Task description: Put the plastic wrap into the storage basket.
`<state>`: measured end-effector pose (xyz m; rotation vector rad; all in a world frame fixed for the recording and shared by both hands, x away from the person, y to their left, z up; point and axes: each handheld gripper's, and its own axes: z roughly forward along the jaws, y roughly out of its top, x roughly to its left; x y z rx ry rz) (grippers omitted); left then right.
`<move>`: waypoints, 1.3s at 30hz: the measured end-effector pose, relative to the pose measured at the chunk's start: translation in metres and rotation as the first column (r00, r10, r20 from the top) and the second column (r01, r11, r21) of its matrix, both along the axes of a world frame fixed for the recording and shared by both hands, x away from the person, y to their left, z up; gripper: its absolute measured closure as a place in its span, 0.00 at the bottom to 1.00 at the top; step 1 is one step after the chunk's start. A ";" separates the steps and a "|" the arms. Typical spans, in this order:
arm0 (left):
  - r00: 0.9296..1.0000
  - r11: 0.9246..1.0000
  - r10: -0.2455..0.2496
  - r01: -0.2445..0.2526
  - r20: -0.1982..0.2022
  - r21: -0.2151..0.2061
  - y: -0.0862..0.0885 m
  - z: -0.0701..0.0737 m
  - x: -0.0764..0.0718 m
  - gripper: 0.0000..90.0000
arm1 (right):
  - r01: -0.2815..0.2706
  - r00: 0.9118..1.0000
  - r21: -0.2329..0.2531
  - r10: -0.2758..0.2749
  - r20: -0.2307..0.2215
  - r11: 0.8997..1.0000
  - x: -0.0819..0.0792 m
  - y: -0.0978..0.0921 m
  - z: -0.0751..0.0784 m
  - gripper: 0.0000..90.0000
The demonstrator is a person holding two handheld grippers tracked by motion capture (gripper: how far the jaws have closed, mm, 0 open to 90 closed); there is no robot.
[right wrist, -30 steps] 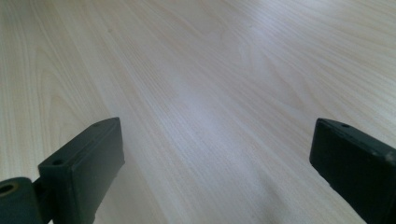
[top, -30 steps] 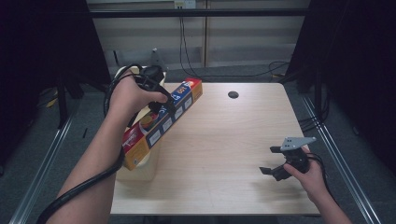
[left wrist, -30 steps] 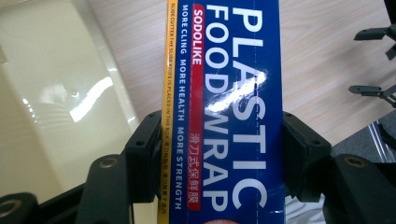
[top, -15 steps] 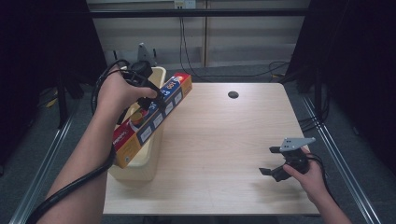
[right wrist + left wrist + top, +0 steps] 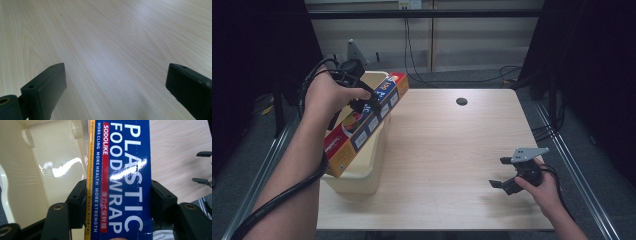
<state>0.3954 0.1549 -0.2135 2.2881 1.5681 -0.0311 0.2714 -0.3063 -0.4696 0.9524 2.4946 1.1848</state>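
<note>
- The left gripper (image 5: 364, 102) is clenched on a long box of plastic wrap (image 5: 362, 125), one black jaw pressed to each long side of the box (the left gripper view shows both pads flat against it, with the blue "PLASTIC FOOD WRAP" face (image 5: 122, 175) turned up toward the camera).
- The box is held near its far half. Its long axis runs on a slant: the red far end (image 5: 398, 82) points up and away, beyond the gripper, and the near end (image 5: 337, 160) dips down toward the person.
- Directly below the gripper and the box sits a cream plastic bin (image 5: 362, 175), at the left edge of the counter (image 5: 452, 150). The low end of the box overlaps the bin's opening; whether it touches the rim or the inside cannot be told.
- In the left gripper view the bin's glossy inner wall (image 5: 50, 170) lies to one side of the box, and no contents show on the part that is visible.
- The right gripper (image 5: 504, 172) is well apart from the box, across the counter at its near right corner. It is released, jaws spread wide with nothing between them (bare wood grain (image 5: 112, 50) shows ahead of it).
- A small dark hole (image 5: 461, 101) marks the counter far beyond the right gripper.
</note>
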 end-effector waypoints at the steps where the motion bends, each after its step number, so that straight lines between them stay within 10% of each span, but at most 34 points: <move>1: 1.000 1.000 0.000 0.000 0.000 0.000 0.000 0.000 0.000 0.45 | 0.000 1.000 0.000 0.000 0.000 1.000 0.000 0.000 0.000 0.03; 39: 0.984 0.984 0.174 -0.175 0.035 0.023 0.039 0.003 0.003 0.45 | -0.002 1.000 -0.008 0.002 -0.004 1.000 0.000 0.002 -0.001 0.03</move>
